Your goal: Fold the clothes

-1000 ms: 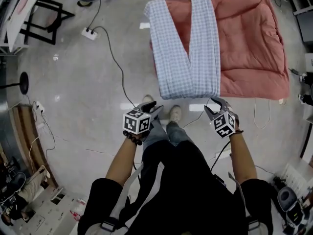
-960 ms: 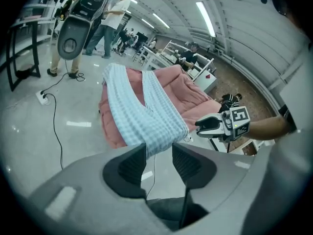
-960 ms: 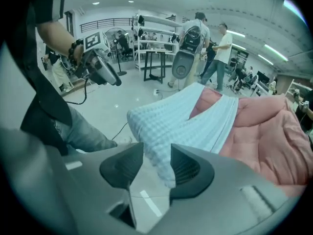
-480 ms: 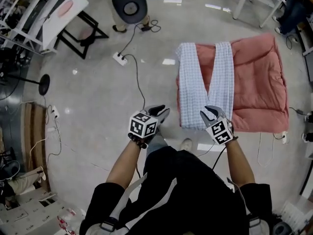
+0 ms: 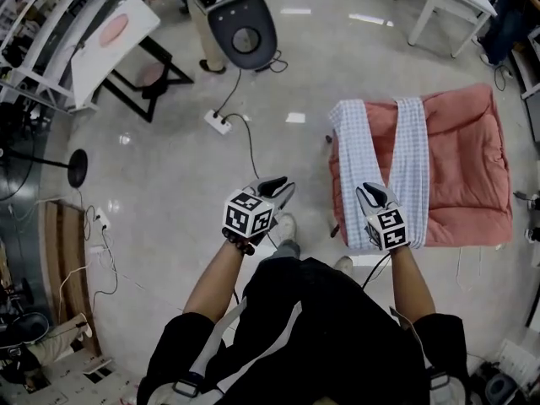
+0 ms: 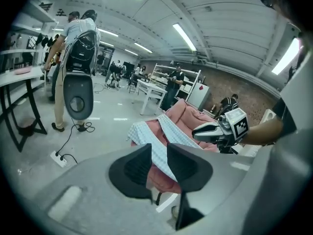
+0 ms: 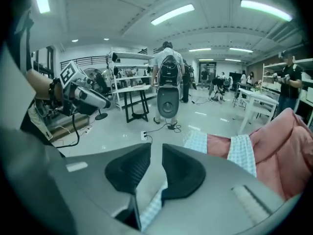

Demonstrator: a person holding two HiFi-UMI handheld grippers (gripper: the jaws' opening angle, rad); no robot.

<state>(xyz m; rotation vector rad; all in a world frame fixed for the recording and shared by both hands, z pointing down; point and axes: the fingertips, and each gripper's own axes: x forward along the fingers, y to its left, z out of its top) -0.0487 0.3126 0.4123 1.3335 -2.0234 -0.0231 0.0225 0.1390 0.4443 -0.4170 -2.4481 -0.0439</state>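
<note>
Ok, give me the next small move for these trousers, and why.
Probably swing the left gripper rightward to the near end of the checked trousers: it hangs over the floor, while the right gripper is above that end. Both jaws have just been closing, with nothing between them.

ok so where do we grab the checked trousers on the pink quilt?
Probably the far cuff of the head view's left-hand leg, pinched from the quilt's left side: the trousers lie flat in a V, and that leg runs along the open edge.

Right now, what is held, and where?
Nothing. Left gripper and right gripper have just been closing, nothing between their jaws; the right is above the checked trousers.
</note>
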